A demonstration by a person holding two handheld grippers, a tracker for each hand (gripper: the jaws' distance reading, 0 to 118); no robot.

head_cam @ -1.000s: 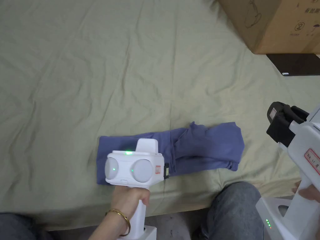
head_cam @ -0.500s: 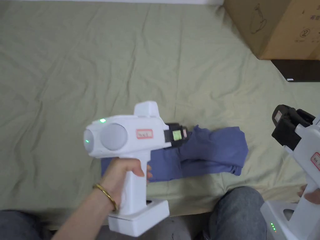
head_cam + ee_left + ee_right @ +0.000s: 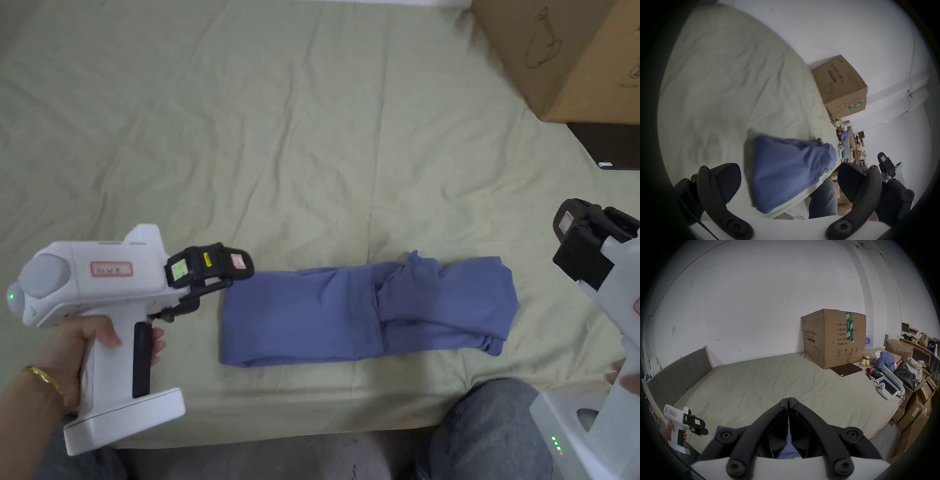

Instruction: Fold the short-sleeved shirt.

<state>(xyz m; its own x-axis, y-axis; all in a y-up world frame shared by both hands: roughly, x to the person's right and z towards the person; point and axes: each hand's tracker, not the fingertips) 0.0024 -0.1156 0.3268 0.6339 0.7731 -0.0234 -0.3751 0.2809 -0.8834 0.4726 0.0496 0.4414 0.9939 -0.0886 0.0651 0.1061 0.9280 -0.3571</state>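
Observation:
A blue short-sleeved shirt point(image 3: 362, 309) lies folded into a long band near the front edge of the bed, a sleeve lapped over its right half. My left gripper point(image 3: 240, 272) hovers just left of the shirt's left end, apart from it. In the left gripper view its jaws stand wide apart, open and empty, with the shirt point(image 3: 786, 170) between and beyond them. My right gripper point(image 3: 578, 240) is raised to the right of the shirt, clear of it. Its jaws point(image 3: 788, 400) are pressed together with nothing in them.
A green sheet point(image 3: 281, 144) covers the bed. A big cardboard box point(image 3: 562, 50) stands at the back right with a dark flat pad point(image 3: 609, 144) beside it. The person's knee point(image 3: 487, 425) is at the front edge. Boxes and clutter point(image 3: 907, 369) crowd the right side.
My left gripper has swung off the shirt and moved left, turning sideways to point at its left end. The right gripper has barely moved. The head camera shifted a little.

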